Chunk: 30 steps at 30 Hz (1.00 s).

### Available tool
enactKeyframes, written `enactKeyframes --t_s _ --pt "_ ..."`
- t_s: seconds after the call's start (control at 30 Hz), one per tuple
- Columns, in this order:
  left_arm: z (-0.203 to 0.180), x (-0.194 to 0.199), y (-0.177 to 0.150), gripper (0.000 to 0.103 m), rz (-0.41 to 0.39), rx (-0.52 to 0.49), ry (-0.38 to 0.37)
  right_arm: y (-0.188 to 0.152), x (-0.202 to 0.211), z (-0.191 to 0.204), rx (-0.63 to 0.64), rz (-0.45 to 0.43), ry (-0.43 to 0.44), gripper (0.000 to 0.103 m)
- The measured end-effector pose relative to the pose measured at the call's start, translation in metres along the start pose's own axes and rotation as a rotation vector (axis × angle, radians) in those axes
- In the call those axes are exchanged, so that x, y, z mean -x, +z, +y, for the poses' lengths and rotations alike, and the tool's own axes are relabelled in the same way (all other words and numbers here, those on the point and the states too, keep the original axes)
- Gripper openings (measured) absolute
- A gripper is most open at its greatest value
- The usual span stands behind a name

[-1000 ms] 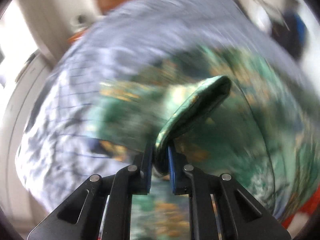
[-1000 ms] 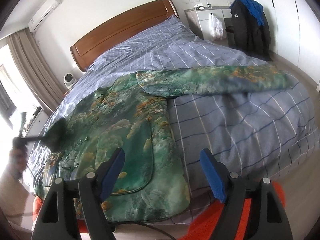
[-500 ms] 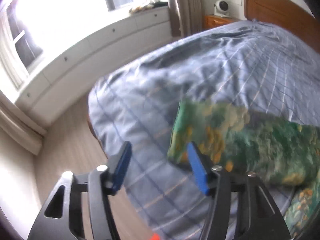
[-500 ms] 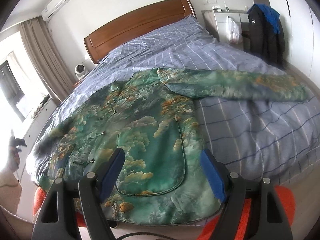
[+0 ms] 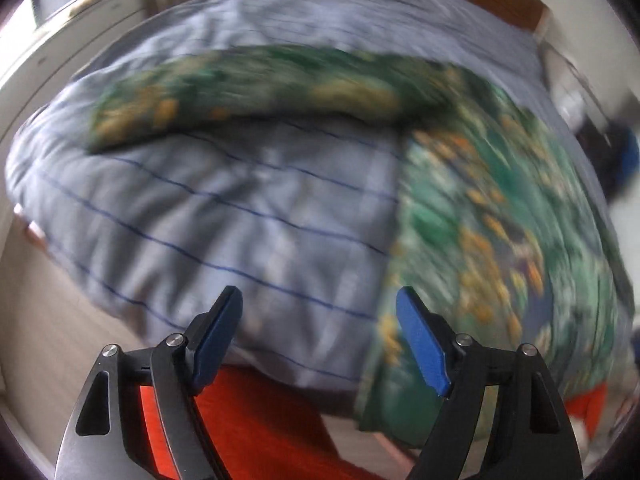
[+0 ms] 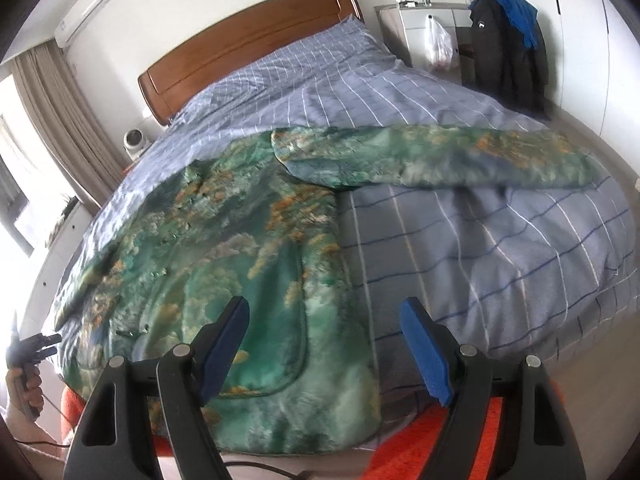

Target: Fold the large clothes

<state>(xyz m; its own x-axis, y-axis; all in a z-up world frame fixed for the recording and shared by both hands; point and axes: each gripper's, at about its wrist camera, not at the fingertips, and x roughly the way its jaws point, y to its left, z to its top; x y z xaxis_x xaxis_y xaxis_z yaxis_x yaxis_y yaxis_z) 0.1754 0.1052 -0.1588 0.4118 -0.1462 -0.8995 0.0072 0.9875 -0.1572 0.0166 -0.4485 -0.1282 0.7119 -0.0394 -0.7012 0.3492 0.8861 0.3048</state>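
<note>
since a second ago our left gripper (image 5: 316,336) has let go of the sleeve (image 5: 248,84); jaws just opened wide, empty. right gripper (image 6: 324,344) wide, empty. green jacket (image 6: 224,264) lies spread on the bed (image 6: 480,248), ready for folding.

The left gripper (image 5: 318,334) is built of matte black plastic arms, each pierced by a long slot-shaped cutout. Round silver screw heads mark the pivots, two on either side, behind the jaws. Each of the jaws carries a flat blue pad (image 5: 420,348) on its inner face, narrow and rounded at the tip.

The right gripper (image 6: 324,344) has the same make: black slotted arms, four silver pivot screws, and blue pads (image 6: 424,354) with a finely textured surface.

Far out to the left of the right jaws, a hand (image 6: 26,386) is wrapped round a black handle with a dark, ribbed front piece. A thin black cable trails below it.
</note>
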Motion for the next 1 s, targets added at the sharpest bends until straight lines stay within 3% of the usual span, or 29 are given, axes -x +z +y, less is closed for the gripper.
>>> enactKeyframes --t_s 0.13,0.33,0.87,0.97,1.0 --pt "-0.026 -0.011 -0.006 0.081 0.032 -0.08 -0.014 -0.005 -0.01 -0.02 -0.023 0.073 0.001 0.077" --pt "-0.027 -0.009 -0.012 0.081 0.054 -0.061 -0.037 -0.015 -0.02 -0.041 -0.097 0.143 0.051 0.077" --pt "-0.034 -0.012 -0.025 0.081 0.069 -0.109 -0.072 -0.034 -0.049 -0.012 0.003 0.274 0.157 0.077" --pt "-0.035 -0.013 -0.027 0.075 0.078 -0.117 -0.08 -0.036 -0.052 -0.011 0.006 0.283 0.161 0.077" --pt "-0.035 -0.013 -0.028 0.066 0.084 -0.12 -0.089 -0.036 -0.052 -0.012 0.004 0.285 0.163 0.077"
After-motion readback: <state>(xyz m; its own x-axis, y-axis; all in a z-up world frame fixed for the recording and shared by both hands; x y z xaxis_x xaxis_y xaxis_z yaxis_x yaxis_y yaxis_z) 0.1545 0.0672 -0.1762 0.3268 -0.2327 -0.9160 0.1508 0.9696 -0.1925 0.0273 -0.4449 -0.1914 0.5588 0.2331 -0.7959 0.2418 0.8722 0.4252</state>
